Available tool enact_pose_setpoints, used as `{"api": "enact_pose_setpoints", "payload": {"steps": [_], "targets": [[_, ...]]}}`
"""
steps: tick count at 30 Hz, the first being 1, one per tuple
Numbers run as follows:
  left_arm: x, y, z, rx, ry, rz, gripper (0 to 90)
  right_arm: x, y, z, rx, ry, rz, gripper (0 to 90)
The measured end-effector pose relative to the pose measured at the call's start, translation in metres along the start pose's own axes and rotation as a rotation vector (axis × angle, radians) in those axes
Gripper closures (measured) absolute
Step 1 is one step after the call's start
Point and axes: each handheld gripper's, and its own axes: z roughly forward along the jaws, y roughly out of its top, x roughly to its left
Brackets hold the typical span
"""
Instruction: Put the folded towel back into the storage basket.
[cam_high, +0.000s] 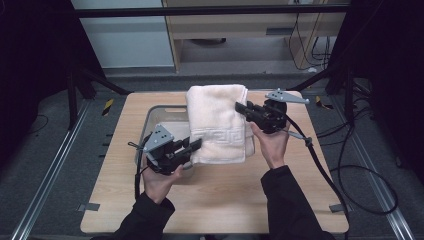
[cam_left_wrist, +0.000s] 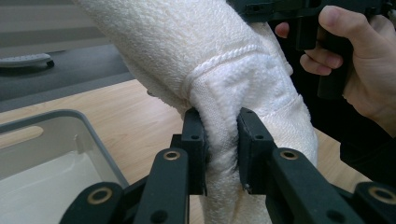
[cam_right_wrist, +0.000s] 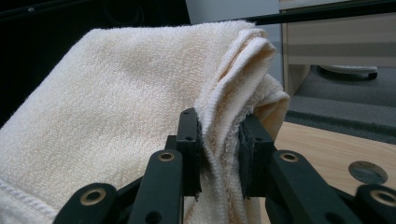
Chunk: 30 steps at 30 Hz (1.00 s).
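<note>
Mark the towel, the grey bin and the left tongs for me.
towel (cam_high: 217, 117): high view, middle of its folded top face.
grey bin (cam_high: 161, 111): high view, far rim left of the towel.
left tongs (cam_left_wrist: 219, 140): left gripper view, midway between tips clamping towel.

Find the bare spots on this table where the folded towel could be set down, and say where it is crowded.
Free: the table wood between the forearms, and its right side beyond the right gripper. Crowded: the grey bin under the towel, by the left gripper.
</note>
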Motion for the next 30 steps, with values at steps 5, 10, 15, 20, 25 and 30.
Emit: {"api": "enact_pose_setpoints", "payload": {"steps": [5,10,15,20,25,30], "targets": [[0.007,0.005,-0.008,-0.009,0.013,-0.002,74.5,0.007,0.005,0.009,-0.007,0.010,-0.001,73.5],[0.013,0.007,-0.015,-0.019,0.018,-0.009,74.5,0.013,0.010,0.016,-0.009,0.016,-0.007,73.5],[0.018,0.008,-0.021,-0.026,0.024,-0.015,74.5,0.021,0.014,0.022,-0.007,0.020,-0.018,73.5],[0.025,0.007,-0.030,-0.032,0.041,-0.020,74.5,0.029,0.015,0.030,-0.011,0.026,-0.023,73.5],[0.032,0.004,-0.036,-0.029,0.058,-0.028,74.5,0.035,0.014,0.041,-0.006,0.034,-0.026,73.5],[0.038,0.002,-0.042,-0.030,0.067,-0.033,74.5,0.041,0.013,0.049,-0.001,0.041,-0.031,73.5]]}}
